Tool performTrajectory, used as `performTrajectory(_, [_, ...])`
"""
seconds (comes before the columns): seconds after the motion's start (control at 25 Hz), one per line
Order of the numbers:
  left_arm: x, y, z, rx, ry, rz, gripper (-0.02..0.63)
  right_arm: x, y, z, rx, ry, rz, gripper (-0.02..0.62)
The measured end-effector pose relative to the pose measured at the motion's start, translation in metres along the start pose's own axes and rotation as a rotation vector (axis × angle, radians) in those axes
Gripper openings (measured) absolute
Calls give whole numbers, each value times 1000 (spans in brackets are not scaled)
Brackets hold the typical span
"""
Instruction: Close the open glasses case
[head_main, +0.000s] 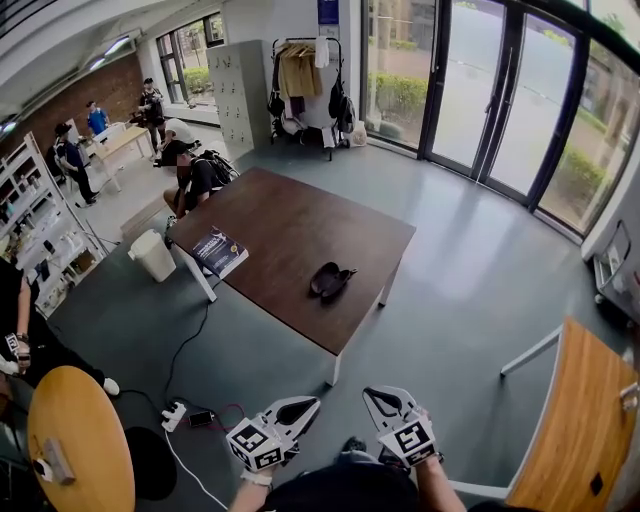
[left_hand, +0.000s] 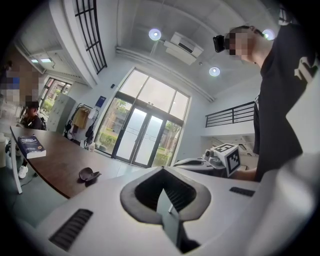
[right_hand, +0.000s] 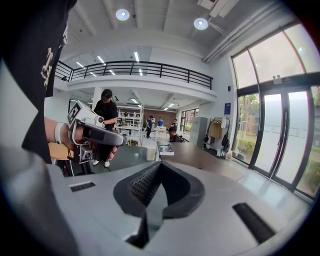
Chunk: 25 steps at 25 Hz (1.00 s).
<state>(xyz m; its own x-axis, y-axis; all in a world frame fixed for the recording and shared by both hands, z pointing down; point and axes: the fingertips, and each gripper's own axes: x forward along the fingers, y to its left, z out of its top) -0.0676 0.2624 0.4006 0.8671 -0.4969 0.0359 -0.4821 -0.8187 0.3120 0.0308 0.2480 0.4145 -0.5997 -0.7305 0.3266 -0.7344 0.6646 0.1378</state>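
The open glasses case (head_main: 331, 280) is dark and lies with its two halves spread near the front edge of the brown table (head_main: 290, 215). In the left gripper view the glasses case (left_hand: 88, 174) shows small and far off on the tabletop. Both grippers are held close to my body, well short of the table and over the grey floor. My left gripper (head_main: 311, 404) (left_hand: 162, 170) is shut with nothing in it. My right gripper (head_main: 369, 394) (right_hand: 160, 164) is also shut and empty. The case does not show in the right gripper view.
A dark book (head_main: 220, 250) lies on the table's left end, and a white bin (head_main: 152, 255) stands on the floor beside it. A power strip (head_main: 175, 413) with cables lies front left. A round wooden table (head_main: 75, 440) and a wooden tabletop (head_main: 585, 420) flank me. People sit and stand at the back left.
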Motion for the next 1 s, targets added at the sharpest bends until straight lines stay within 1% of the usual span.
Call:
performTrajectory(0.12, [12, 4, 4, 1, -1, 2, 6, 1, -15, -1, 23, -16, -2, -12])
performTrajectory(0.4, [46, 8, 8, 7, 4, 10, 6, 3, -49, -5, 32, -27, 6, -12])
performTrajectory(0.72, [83, 0, 7, 14, 11, 25, 6, -8, -83, -20, 35, -13, 22, -12])
performTrajectory(0.84, [91, 0, 5, 18, 12, 32, 6, -6, -91, -23, 45, -39, 31, -12])
performTrajectory(1.0, [99, -2, 7, 23, 6, 46, 6, -6, -98, -24, 41, -44, 50, -12])
